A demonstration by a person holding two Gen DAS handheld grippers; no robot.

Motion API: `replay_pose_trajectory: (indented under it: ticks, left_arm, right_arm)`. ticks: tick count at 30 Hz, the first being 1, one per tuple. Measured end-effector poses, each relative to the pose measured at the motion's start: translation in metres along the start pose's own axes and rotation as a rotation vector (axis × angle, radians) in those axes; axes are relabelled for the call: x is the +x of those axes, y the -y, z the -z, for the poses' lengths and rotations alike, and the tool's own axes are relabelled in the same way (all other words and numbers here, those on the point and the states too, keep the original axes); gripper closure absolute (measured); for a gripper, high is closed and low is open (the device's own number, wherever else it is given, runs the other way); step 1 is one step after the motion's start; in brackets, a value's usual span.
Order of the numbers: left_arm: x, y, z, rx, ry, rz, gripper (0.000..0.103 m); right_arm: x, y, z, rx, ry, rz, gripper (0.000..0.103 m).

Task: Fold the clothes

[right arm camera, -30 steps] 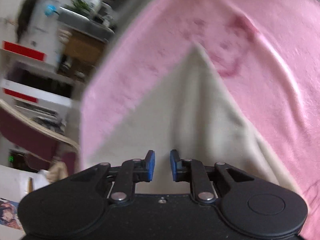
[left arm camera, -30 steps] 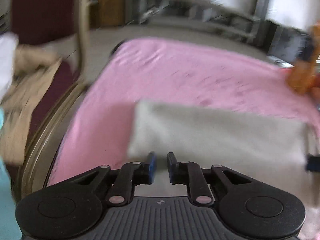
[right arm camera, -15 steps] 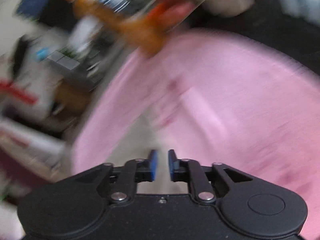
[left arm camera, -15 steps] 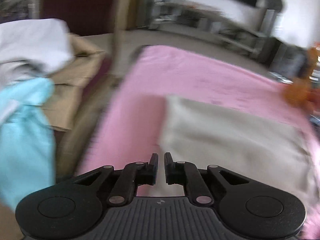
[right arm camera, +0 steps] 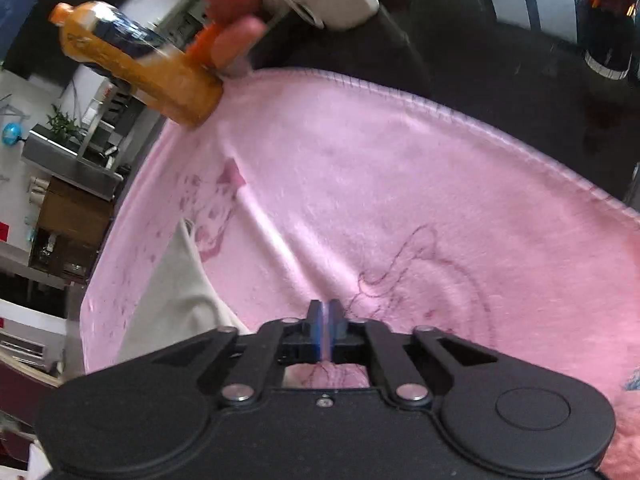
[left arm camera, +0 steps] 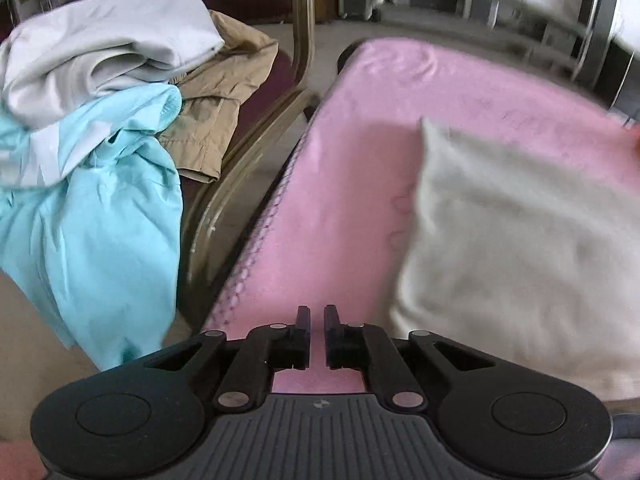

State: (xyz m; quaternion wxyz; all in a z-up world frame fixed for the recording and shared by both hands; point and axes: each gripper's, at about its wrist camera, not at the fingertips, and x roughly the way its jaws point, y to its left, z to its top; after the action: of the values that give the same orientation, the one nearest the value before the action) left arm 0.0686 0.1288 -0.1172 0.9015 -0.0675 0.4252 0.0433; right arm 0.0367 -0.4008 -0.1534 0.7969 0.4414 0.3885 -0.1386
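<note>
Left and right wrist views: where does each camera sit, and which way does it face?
Left wrist: behind the left gripper, facing along the pink blanket toward a chair piled with clothes; only its black fingers show.
Right wrist: behind the right gripper, facing across the blanket toward an orange bottle; only its fingers show.
Shared: the blanket and the folded beige garment.

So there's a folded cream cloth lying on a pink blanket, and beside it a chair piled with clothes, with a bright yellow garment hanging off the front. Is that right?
Nearly. The garment hanging off the front of the chair is light blue, not yellow; the left wrist view shows it. The folded cream cloth does lie on the pink blanket, and the chair beside it is piled with clothes.
</note>
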Motion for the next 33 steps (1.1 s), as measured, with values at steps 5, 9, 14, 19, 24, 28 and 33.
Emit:
replay_pose_trajectory:
  ticks: [5, 9, 14, 19, 24, 28, 33]
  left_arm:
    - [-0.018, 0.012, 0.008, 0.039, 0.056, 0.063, 0.093]
    - [0.007, 0.022, 0.014, 0.103, -0.050, -0.047, 0.087]
    - [-0.007, 0.012, 0.025, 0.075, -0.107, -0.098, 0.090]
    - [-0.026, 0.005, 0.025, 0.015, -0.020, -0.076, 0.094]
    - [-0.024, 0.031, 0.021, 0.098, 0.052, -0.012, 0.091]
    - [-0.003, 0.066, 0.022, 0.242, 0.039, -0.049, 0.084]
    - [0.003, 0.071, 0.034, 0.323, -0.073, -0.104, 0.082]
  right_arm:
    - [-0.002, -0.025, 0.034, -0.112, -0.127, -0.280, 0.089]
    - [0.026, -0.051, 0.063, -0.279, -0.243, -0.171, 0.099]
    - [-0.005, -0.020, 0.052, -0.198, -0.171, -0.010, 0.103]
    - [-0.047, -0.001, 0.060, -0.175, -0.061, 0.037, 0.091]
    - [-0.043, -0.026, 0.068, -0.219, -0.049, -0.164, 0.080]
    - [-0.008, -0.046, 0.079, -0.260, -0.174, -0.247, 0.079]
    - [0.022, -0.037, 0.076, -0.230, -0.278, -0.136, 0.099]
